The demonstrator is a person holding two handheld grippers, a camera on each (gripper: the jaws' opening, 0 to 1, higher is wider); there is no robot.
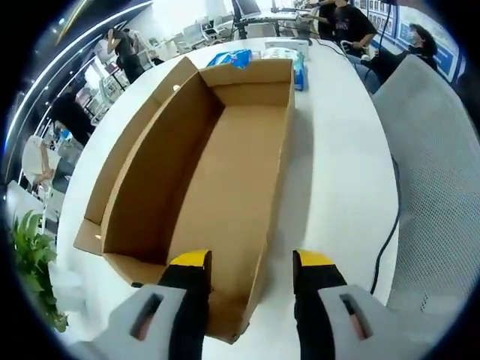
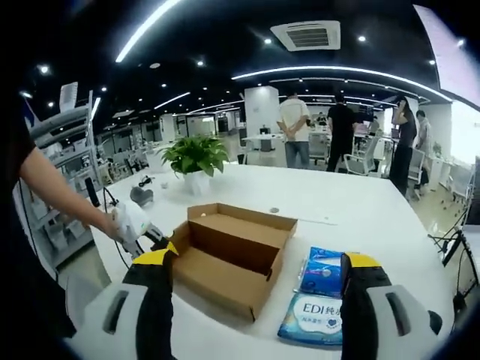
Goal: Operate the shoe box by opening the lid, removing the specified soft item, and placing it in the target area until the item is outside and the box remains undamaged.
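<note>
Left tool (image 1: 251,262) jaws apart, holding nothing, hovering over the near end of the shoe box (image 1: 225,187). Box is open, its inside looks bare brown cardboard, lid flap (image 1: 127,161) folded out along one long side.

Right tool (image 2: 259,274) jaws also apart and empty, pulled back from the box (image 2: 232,251), which sits mid-tabletop (image 2: 330,202).

Two soft packs (image 2: 322,296) lie on the tabletop just beside the box's far short end, outside it. Potted plant (image 2: 195,157) further back near the tabletop edge.

Judgement: lid open, item out and placed, box looks undamaged. Task essentially done; only withdrawing the tools remains.
</note>
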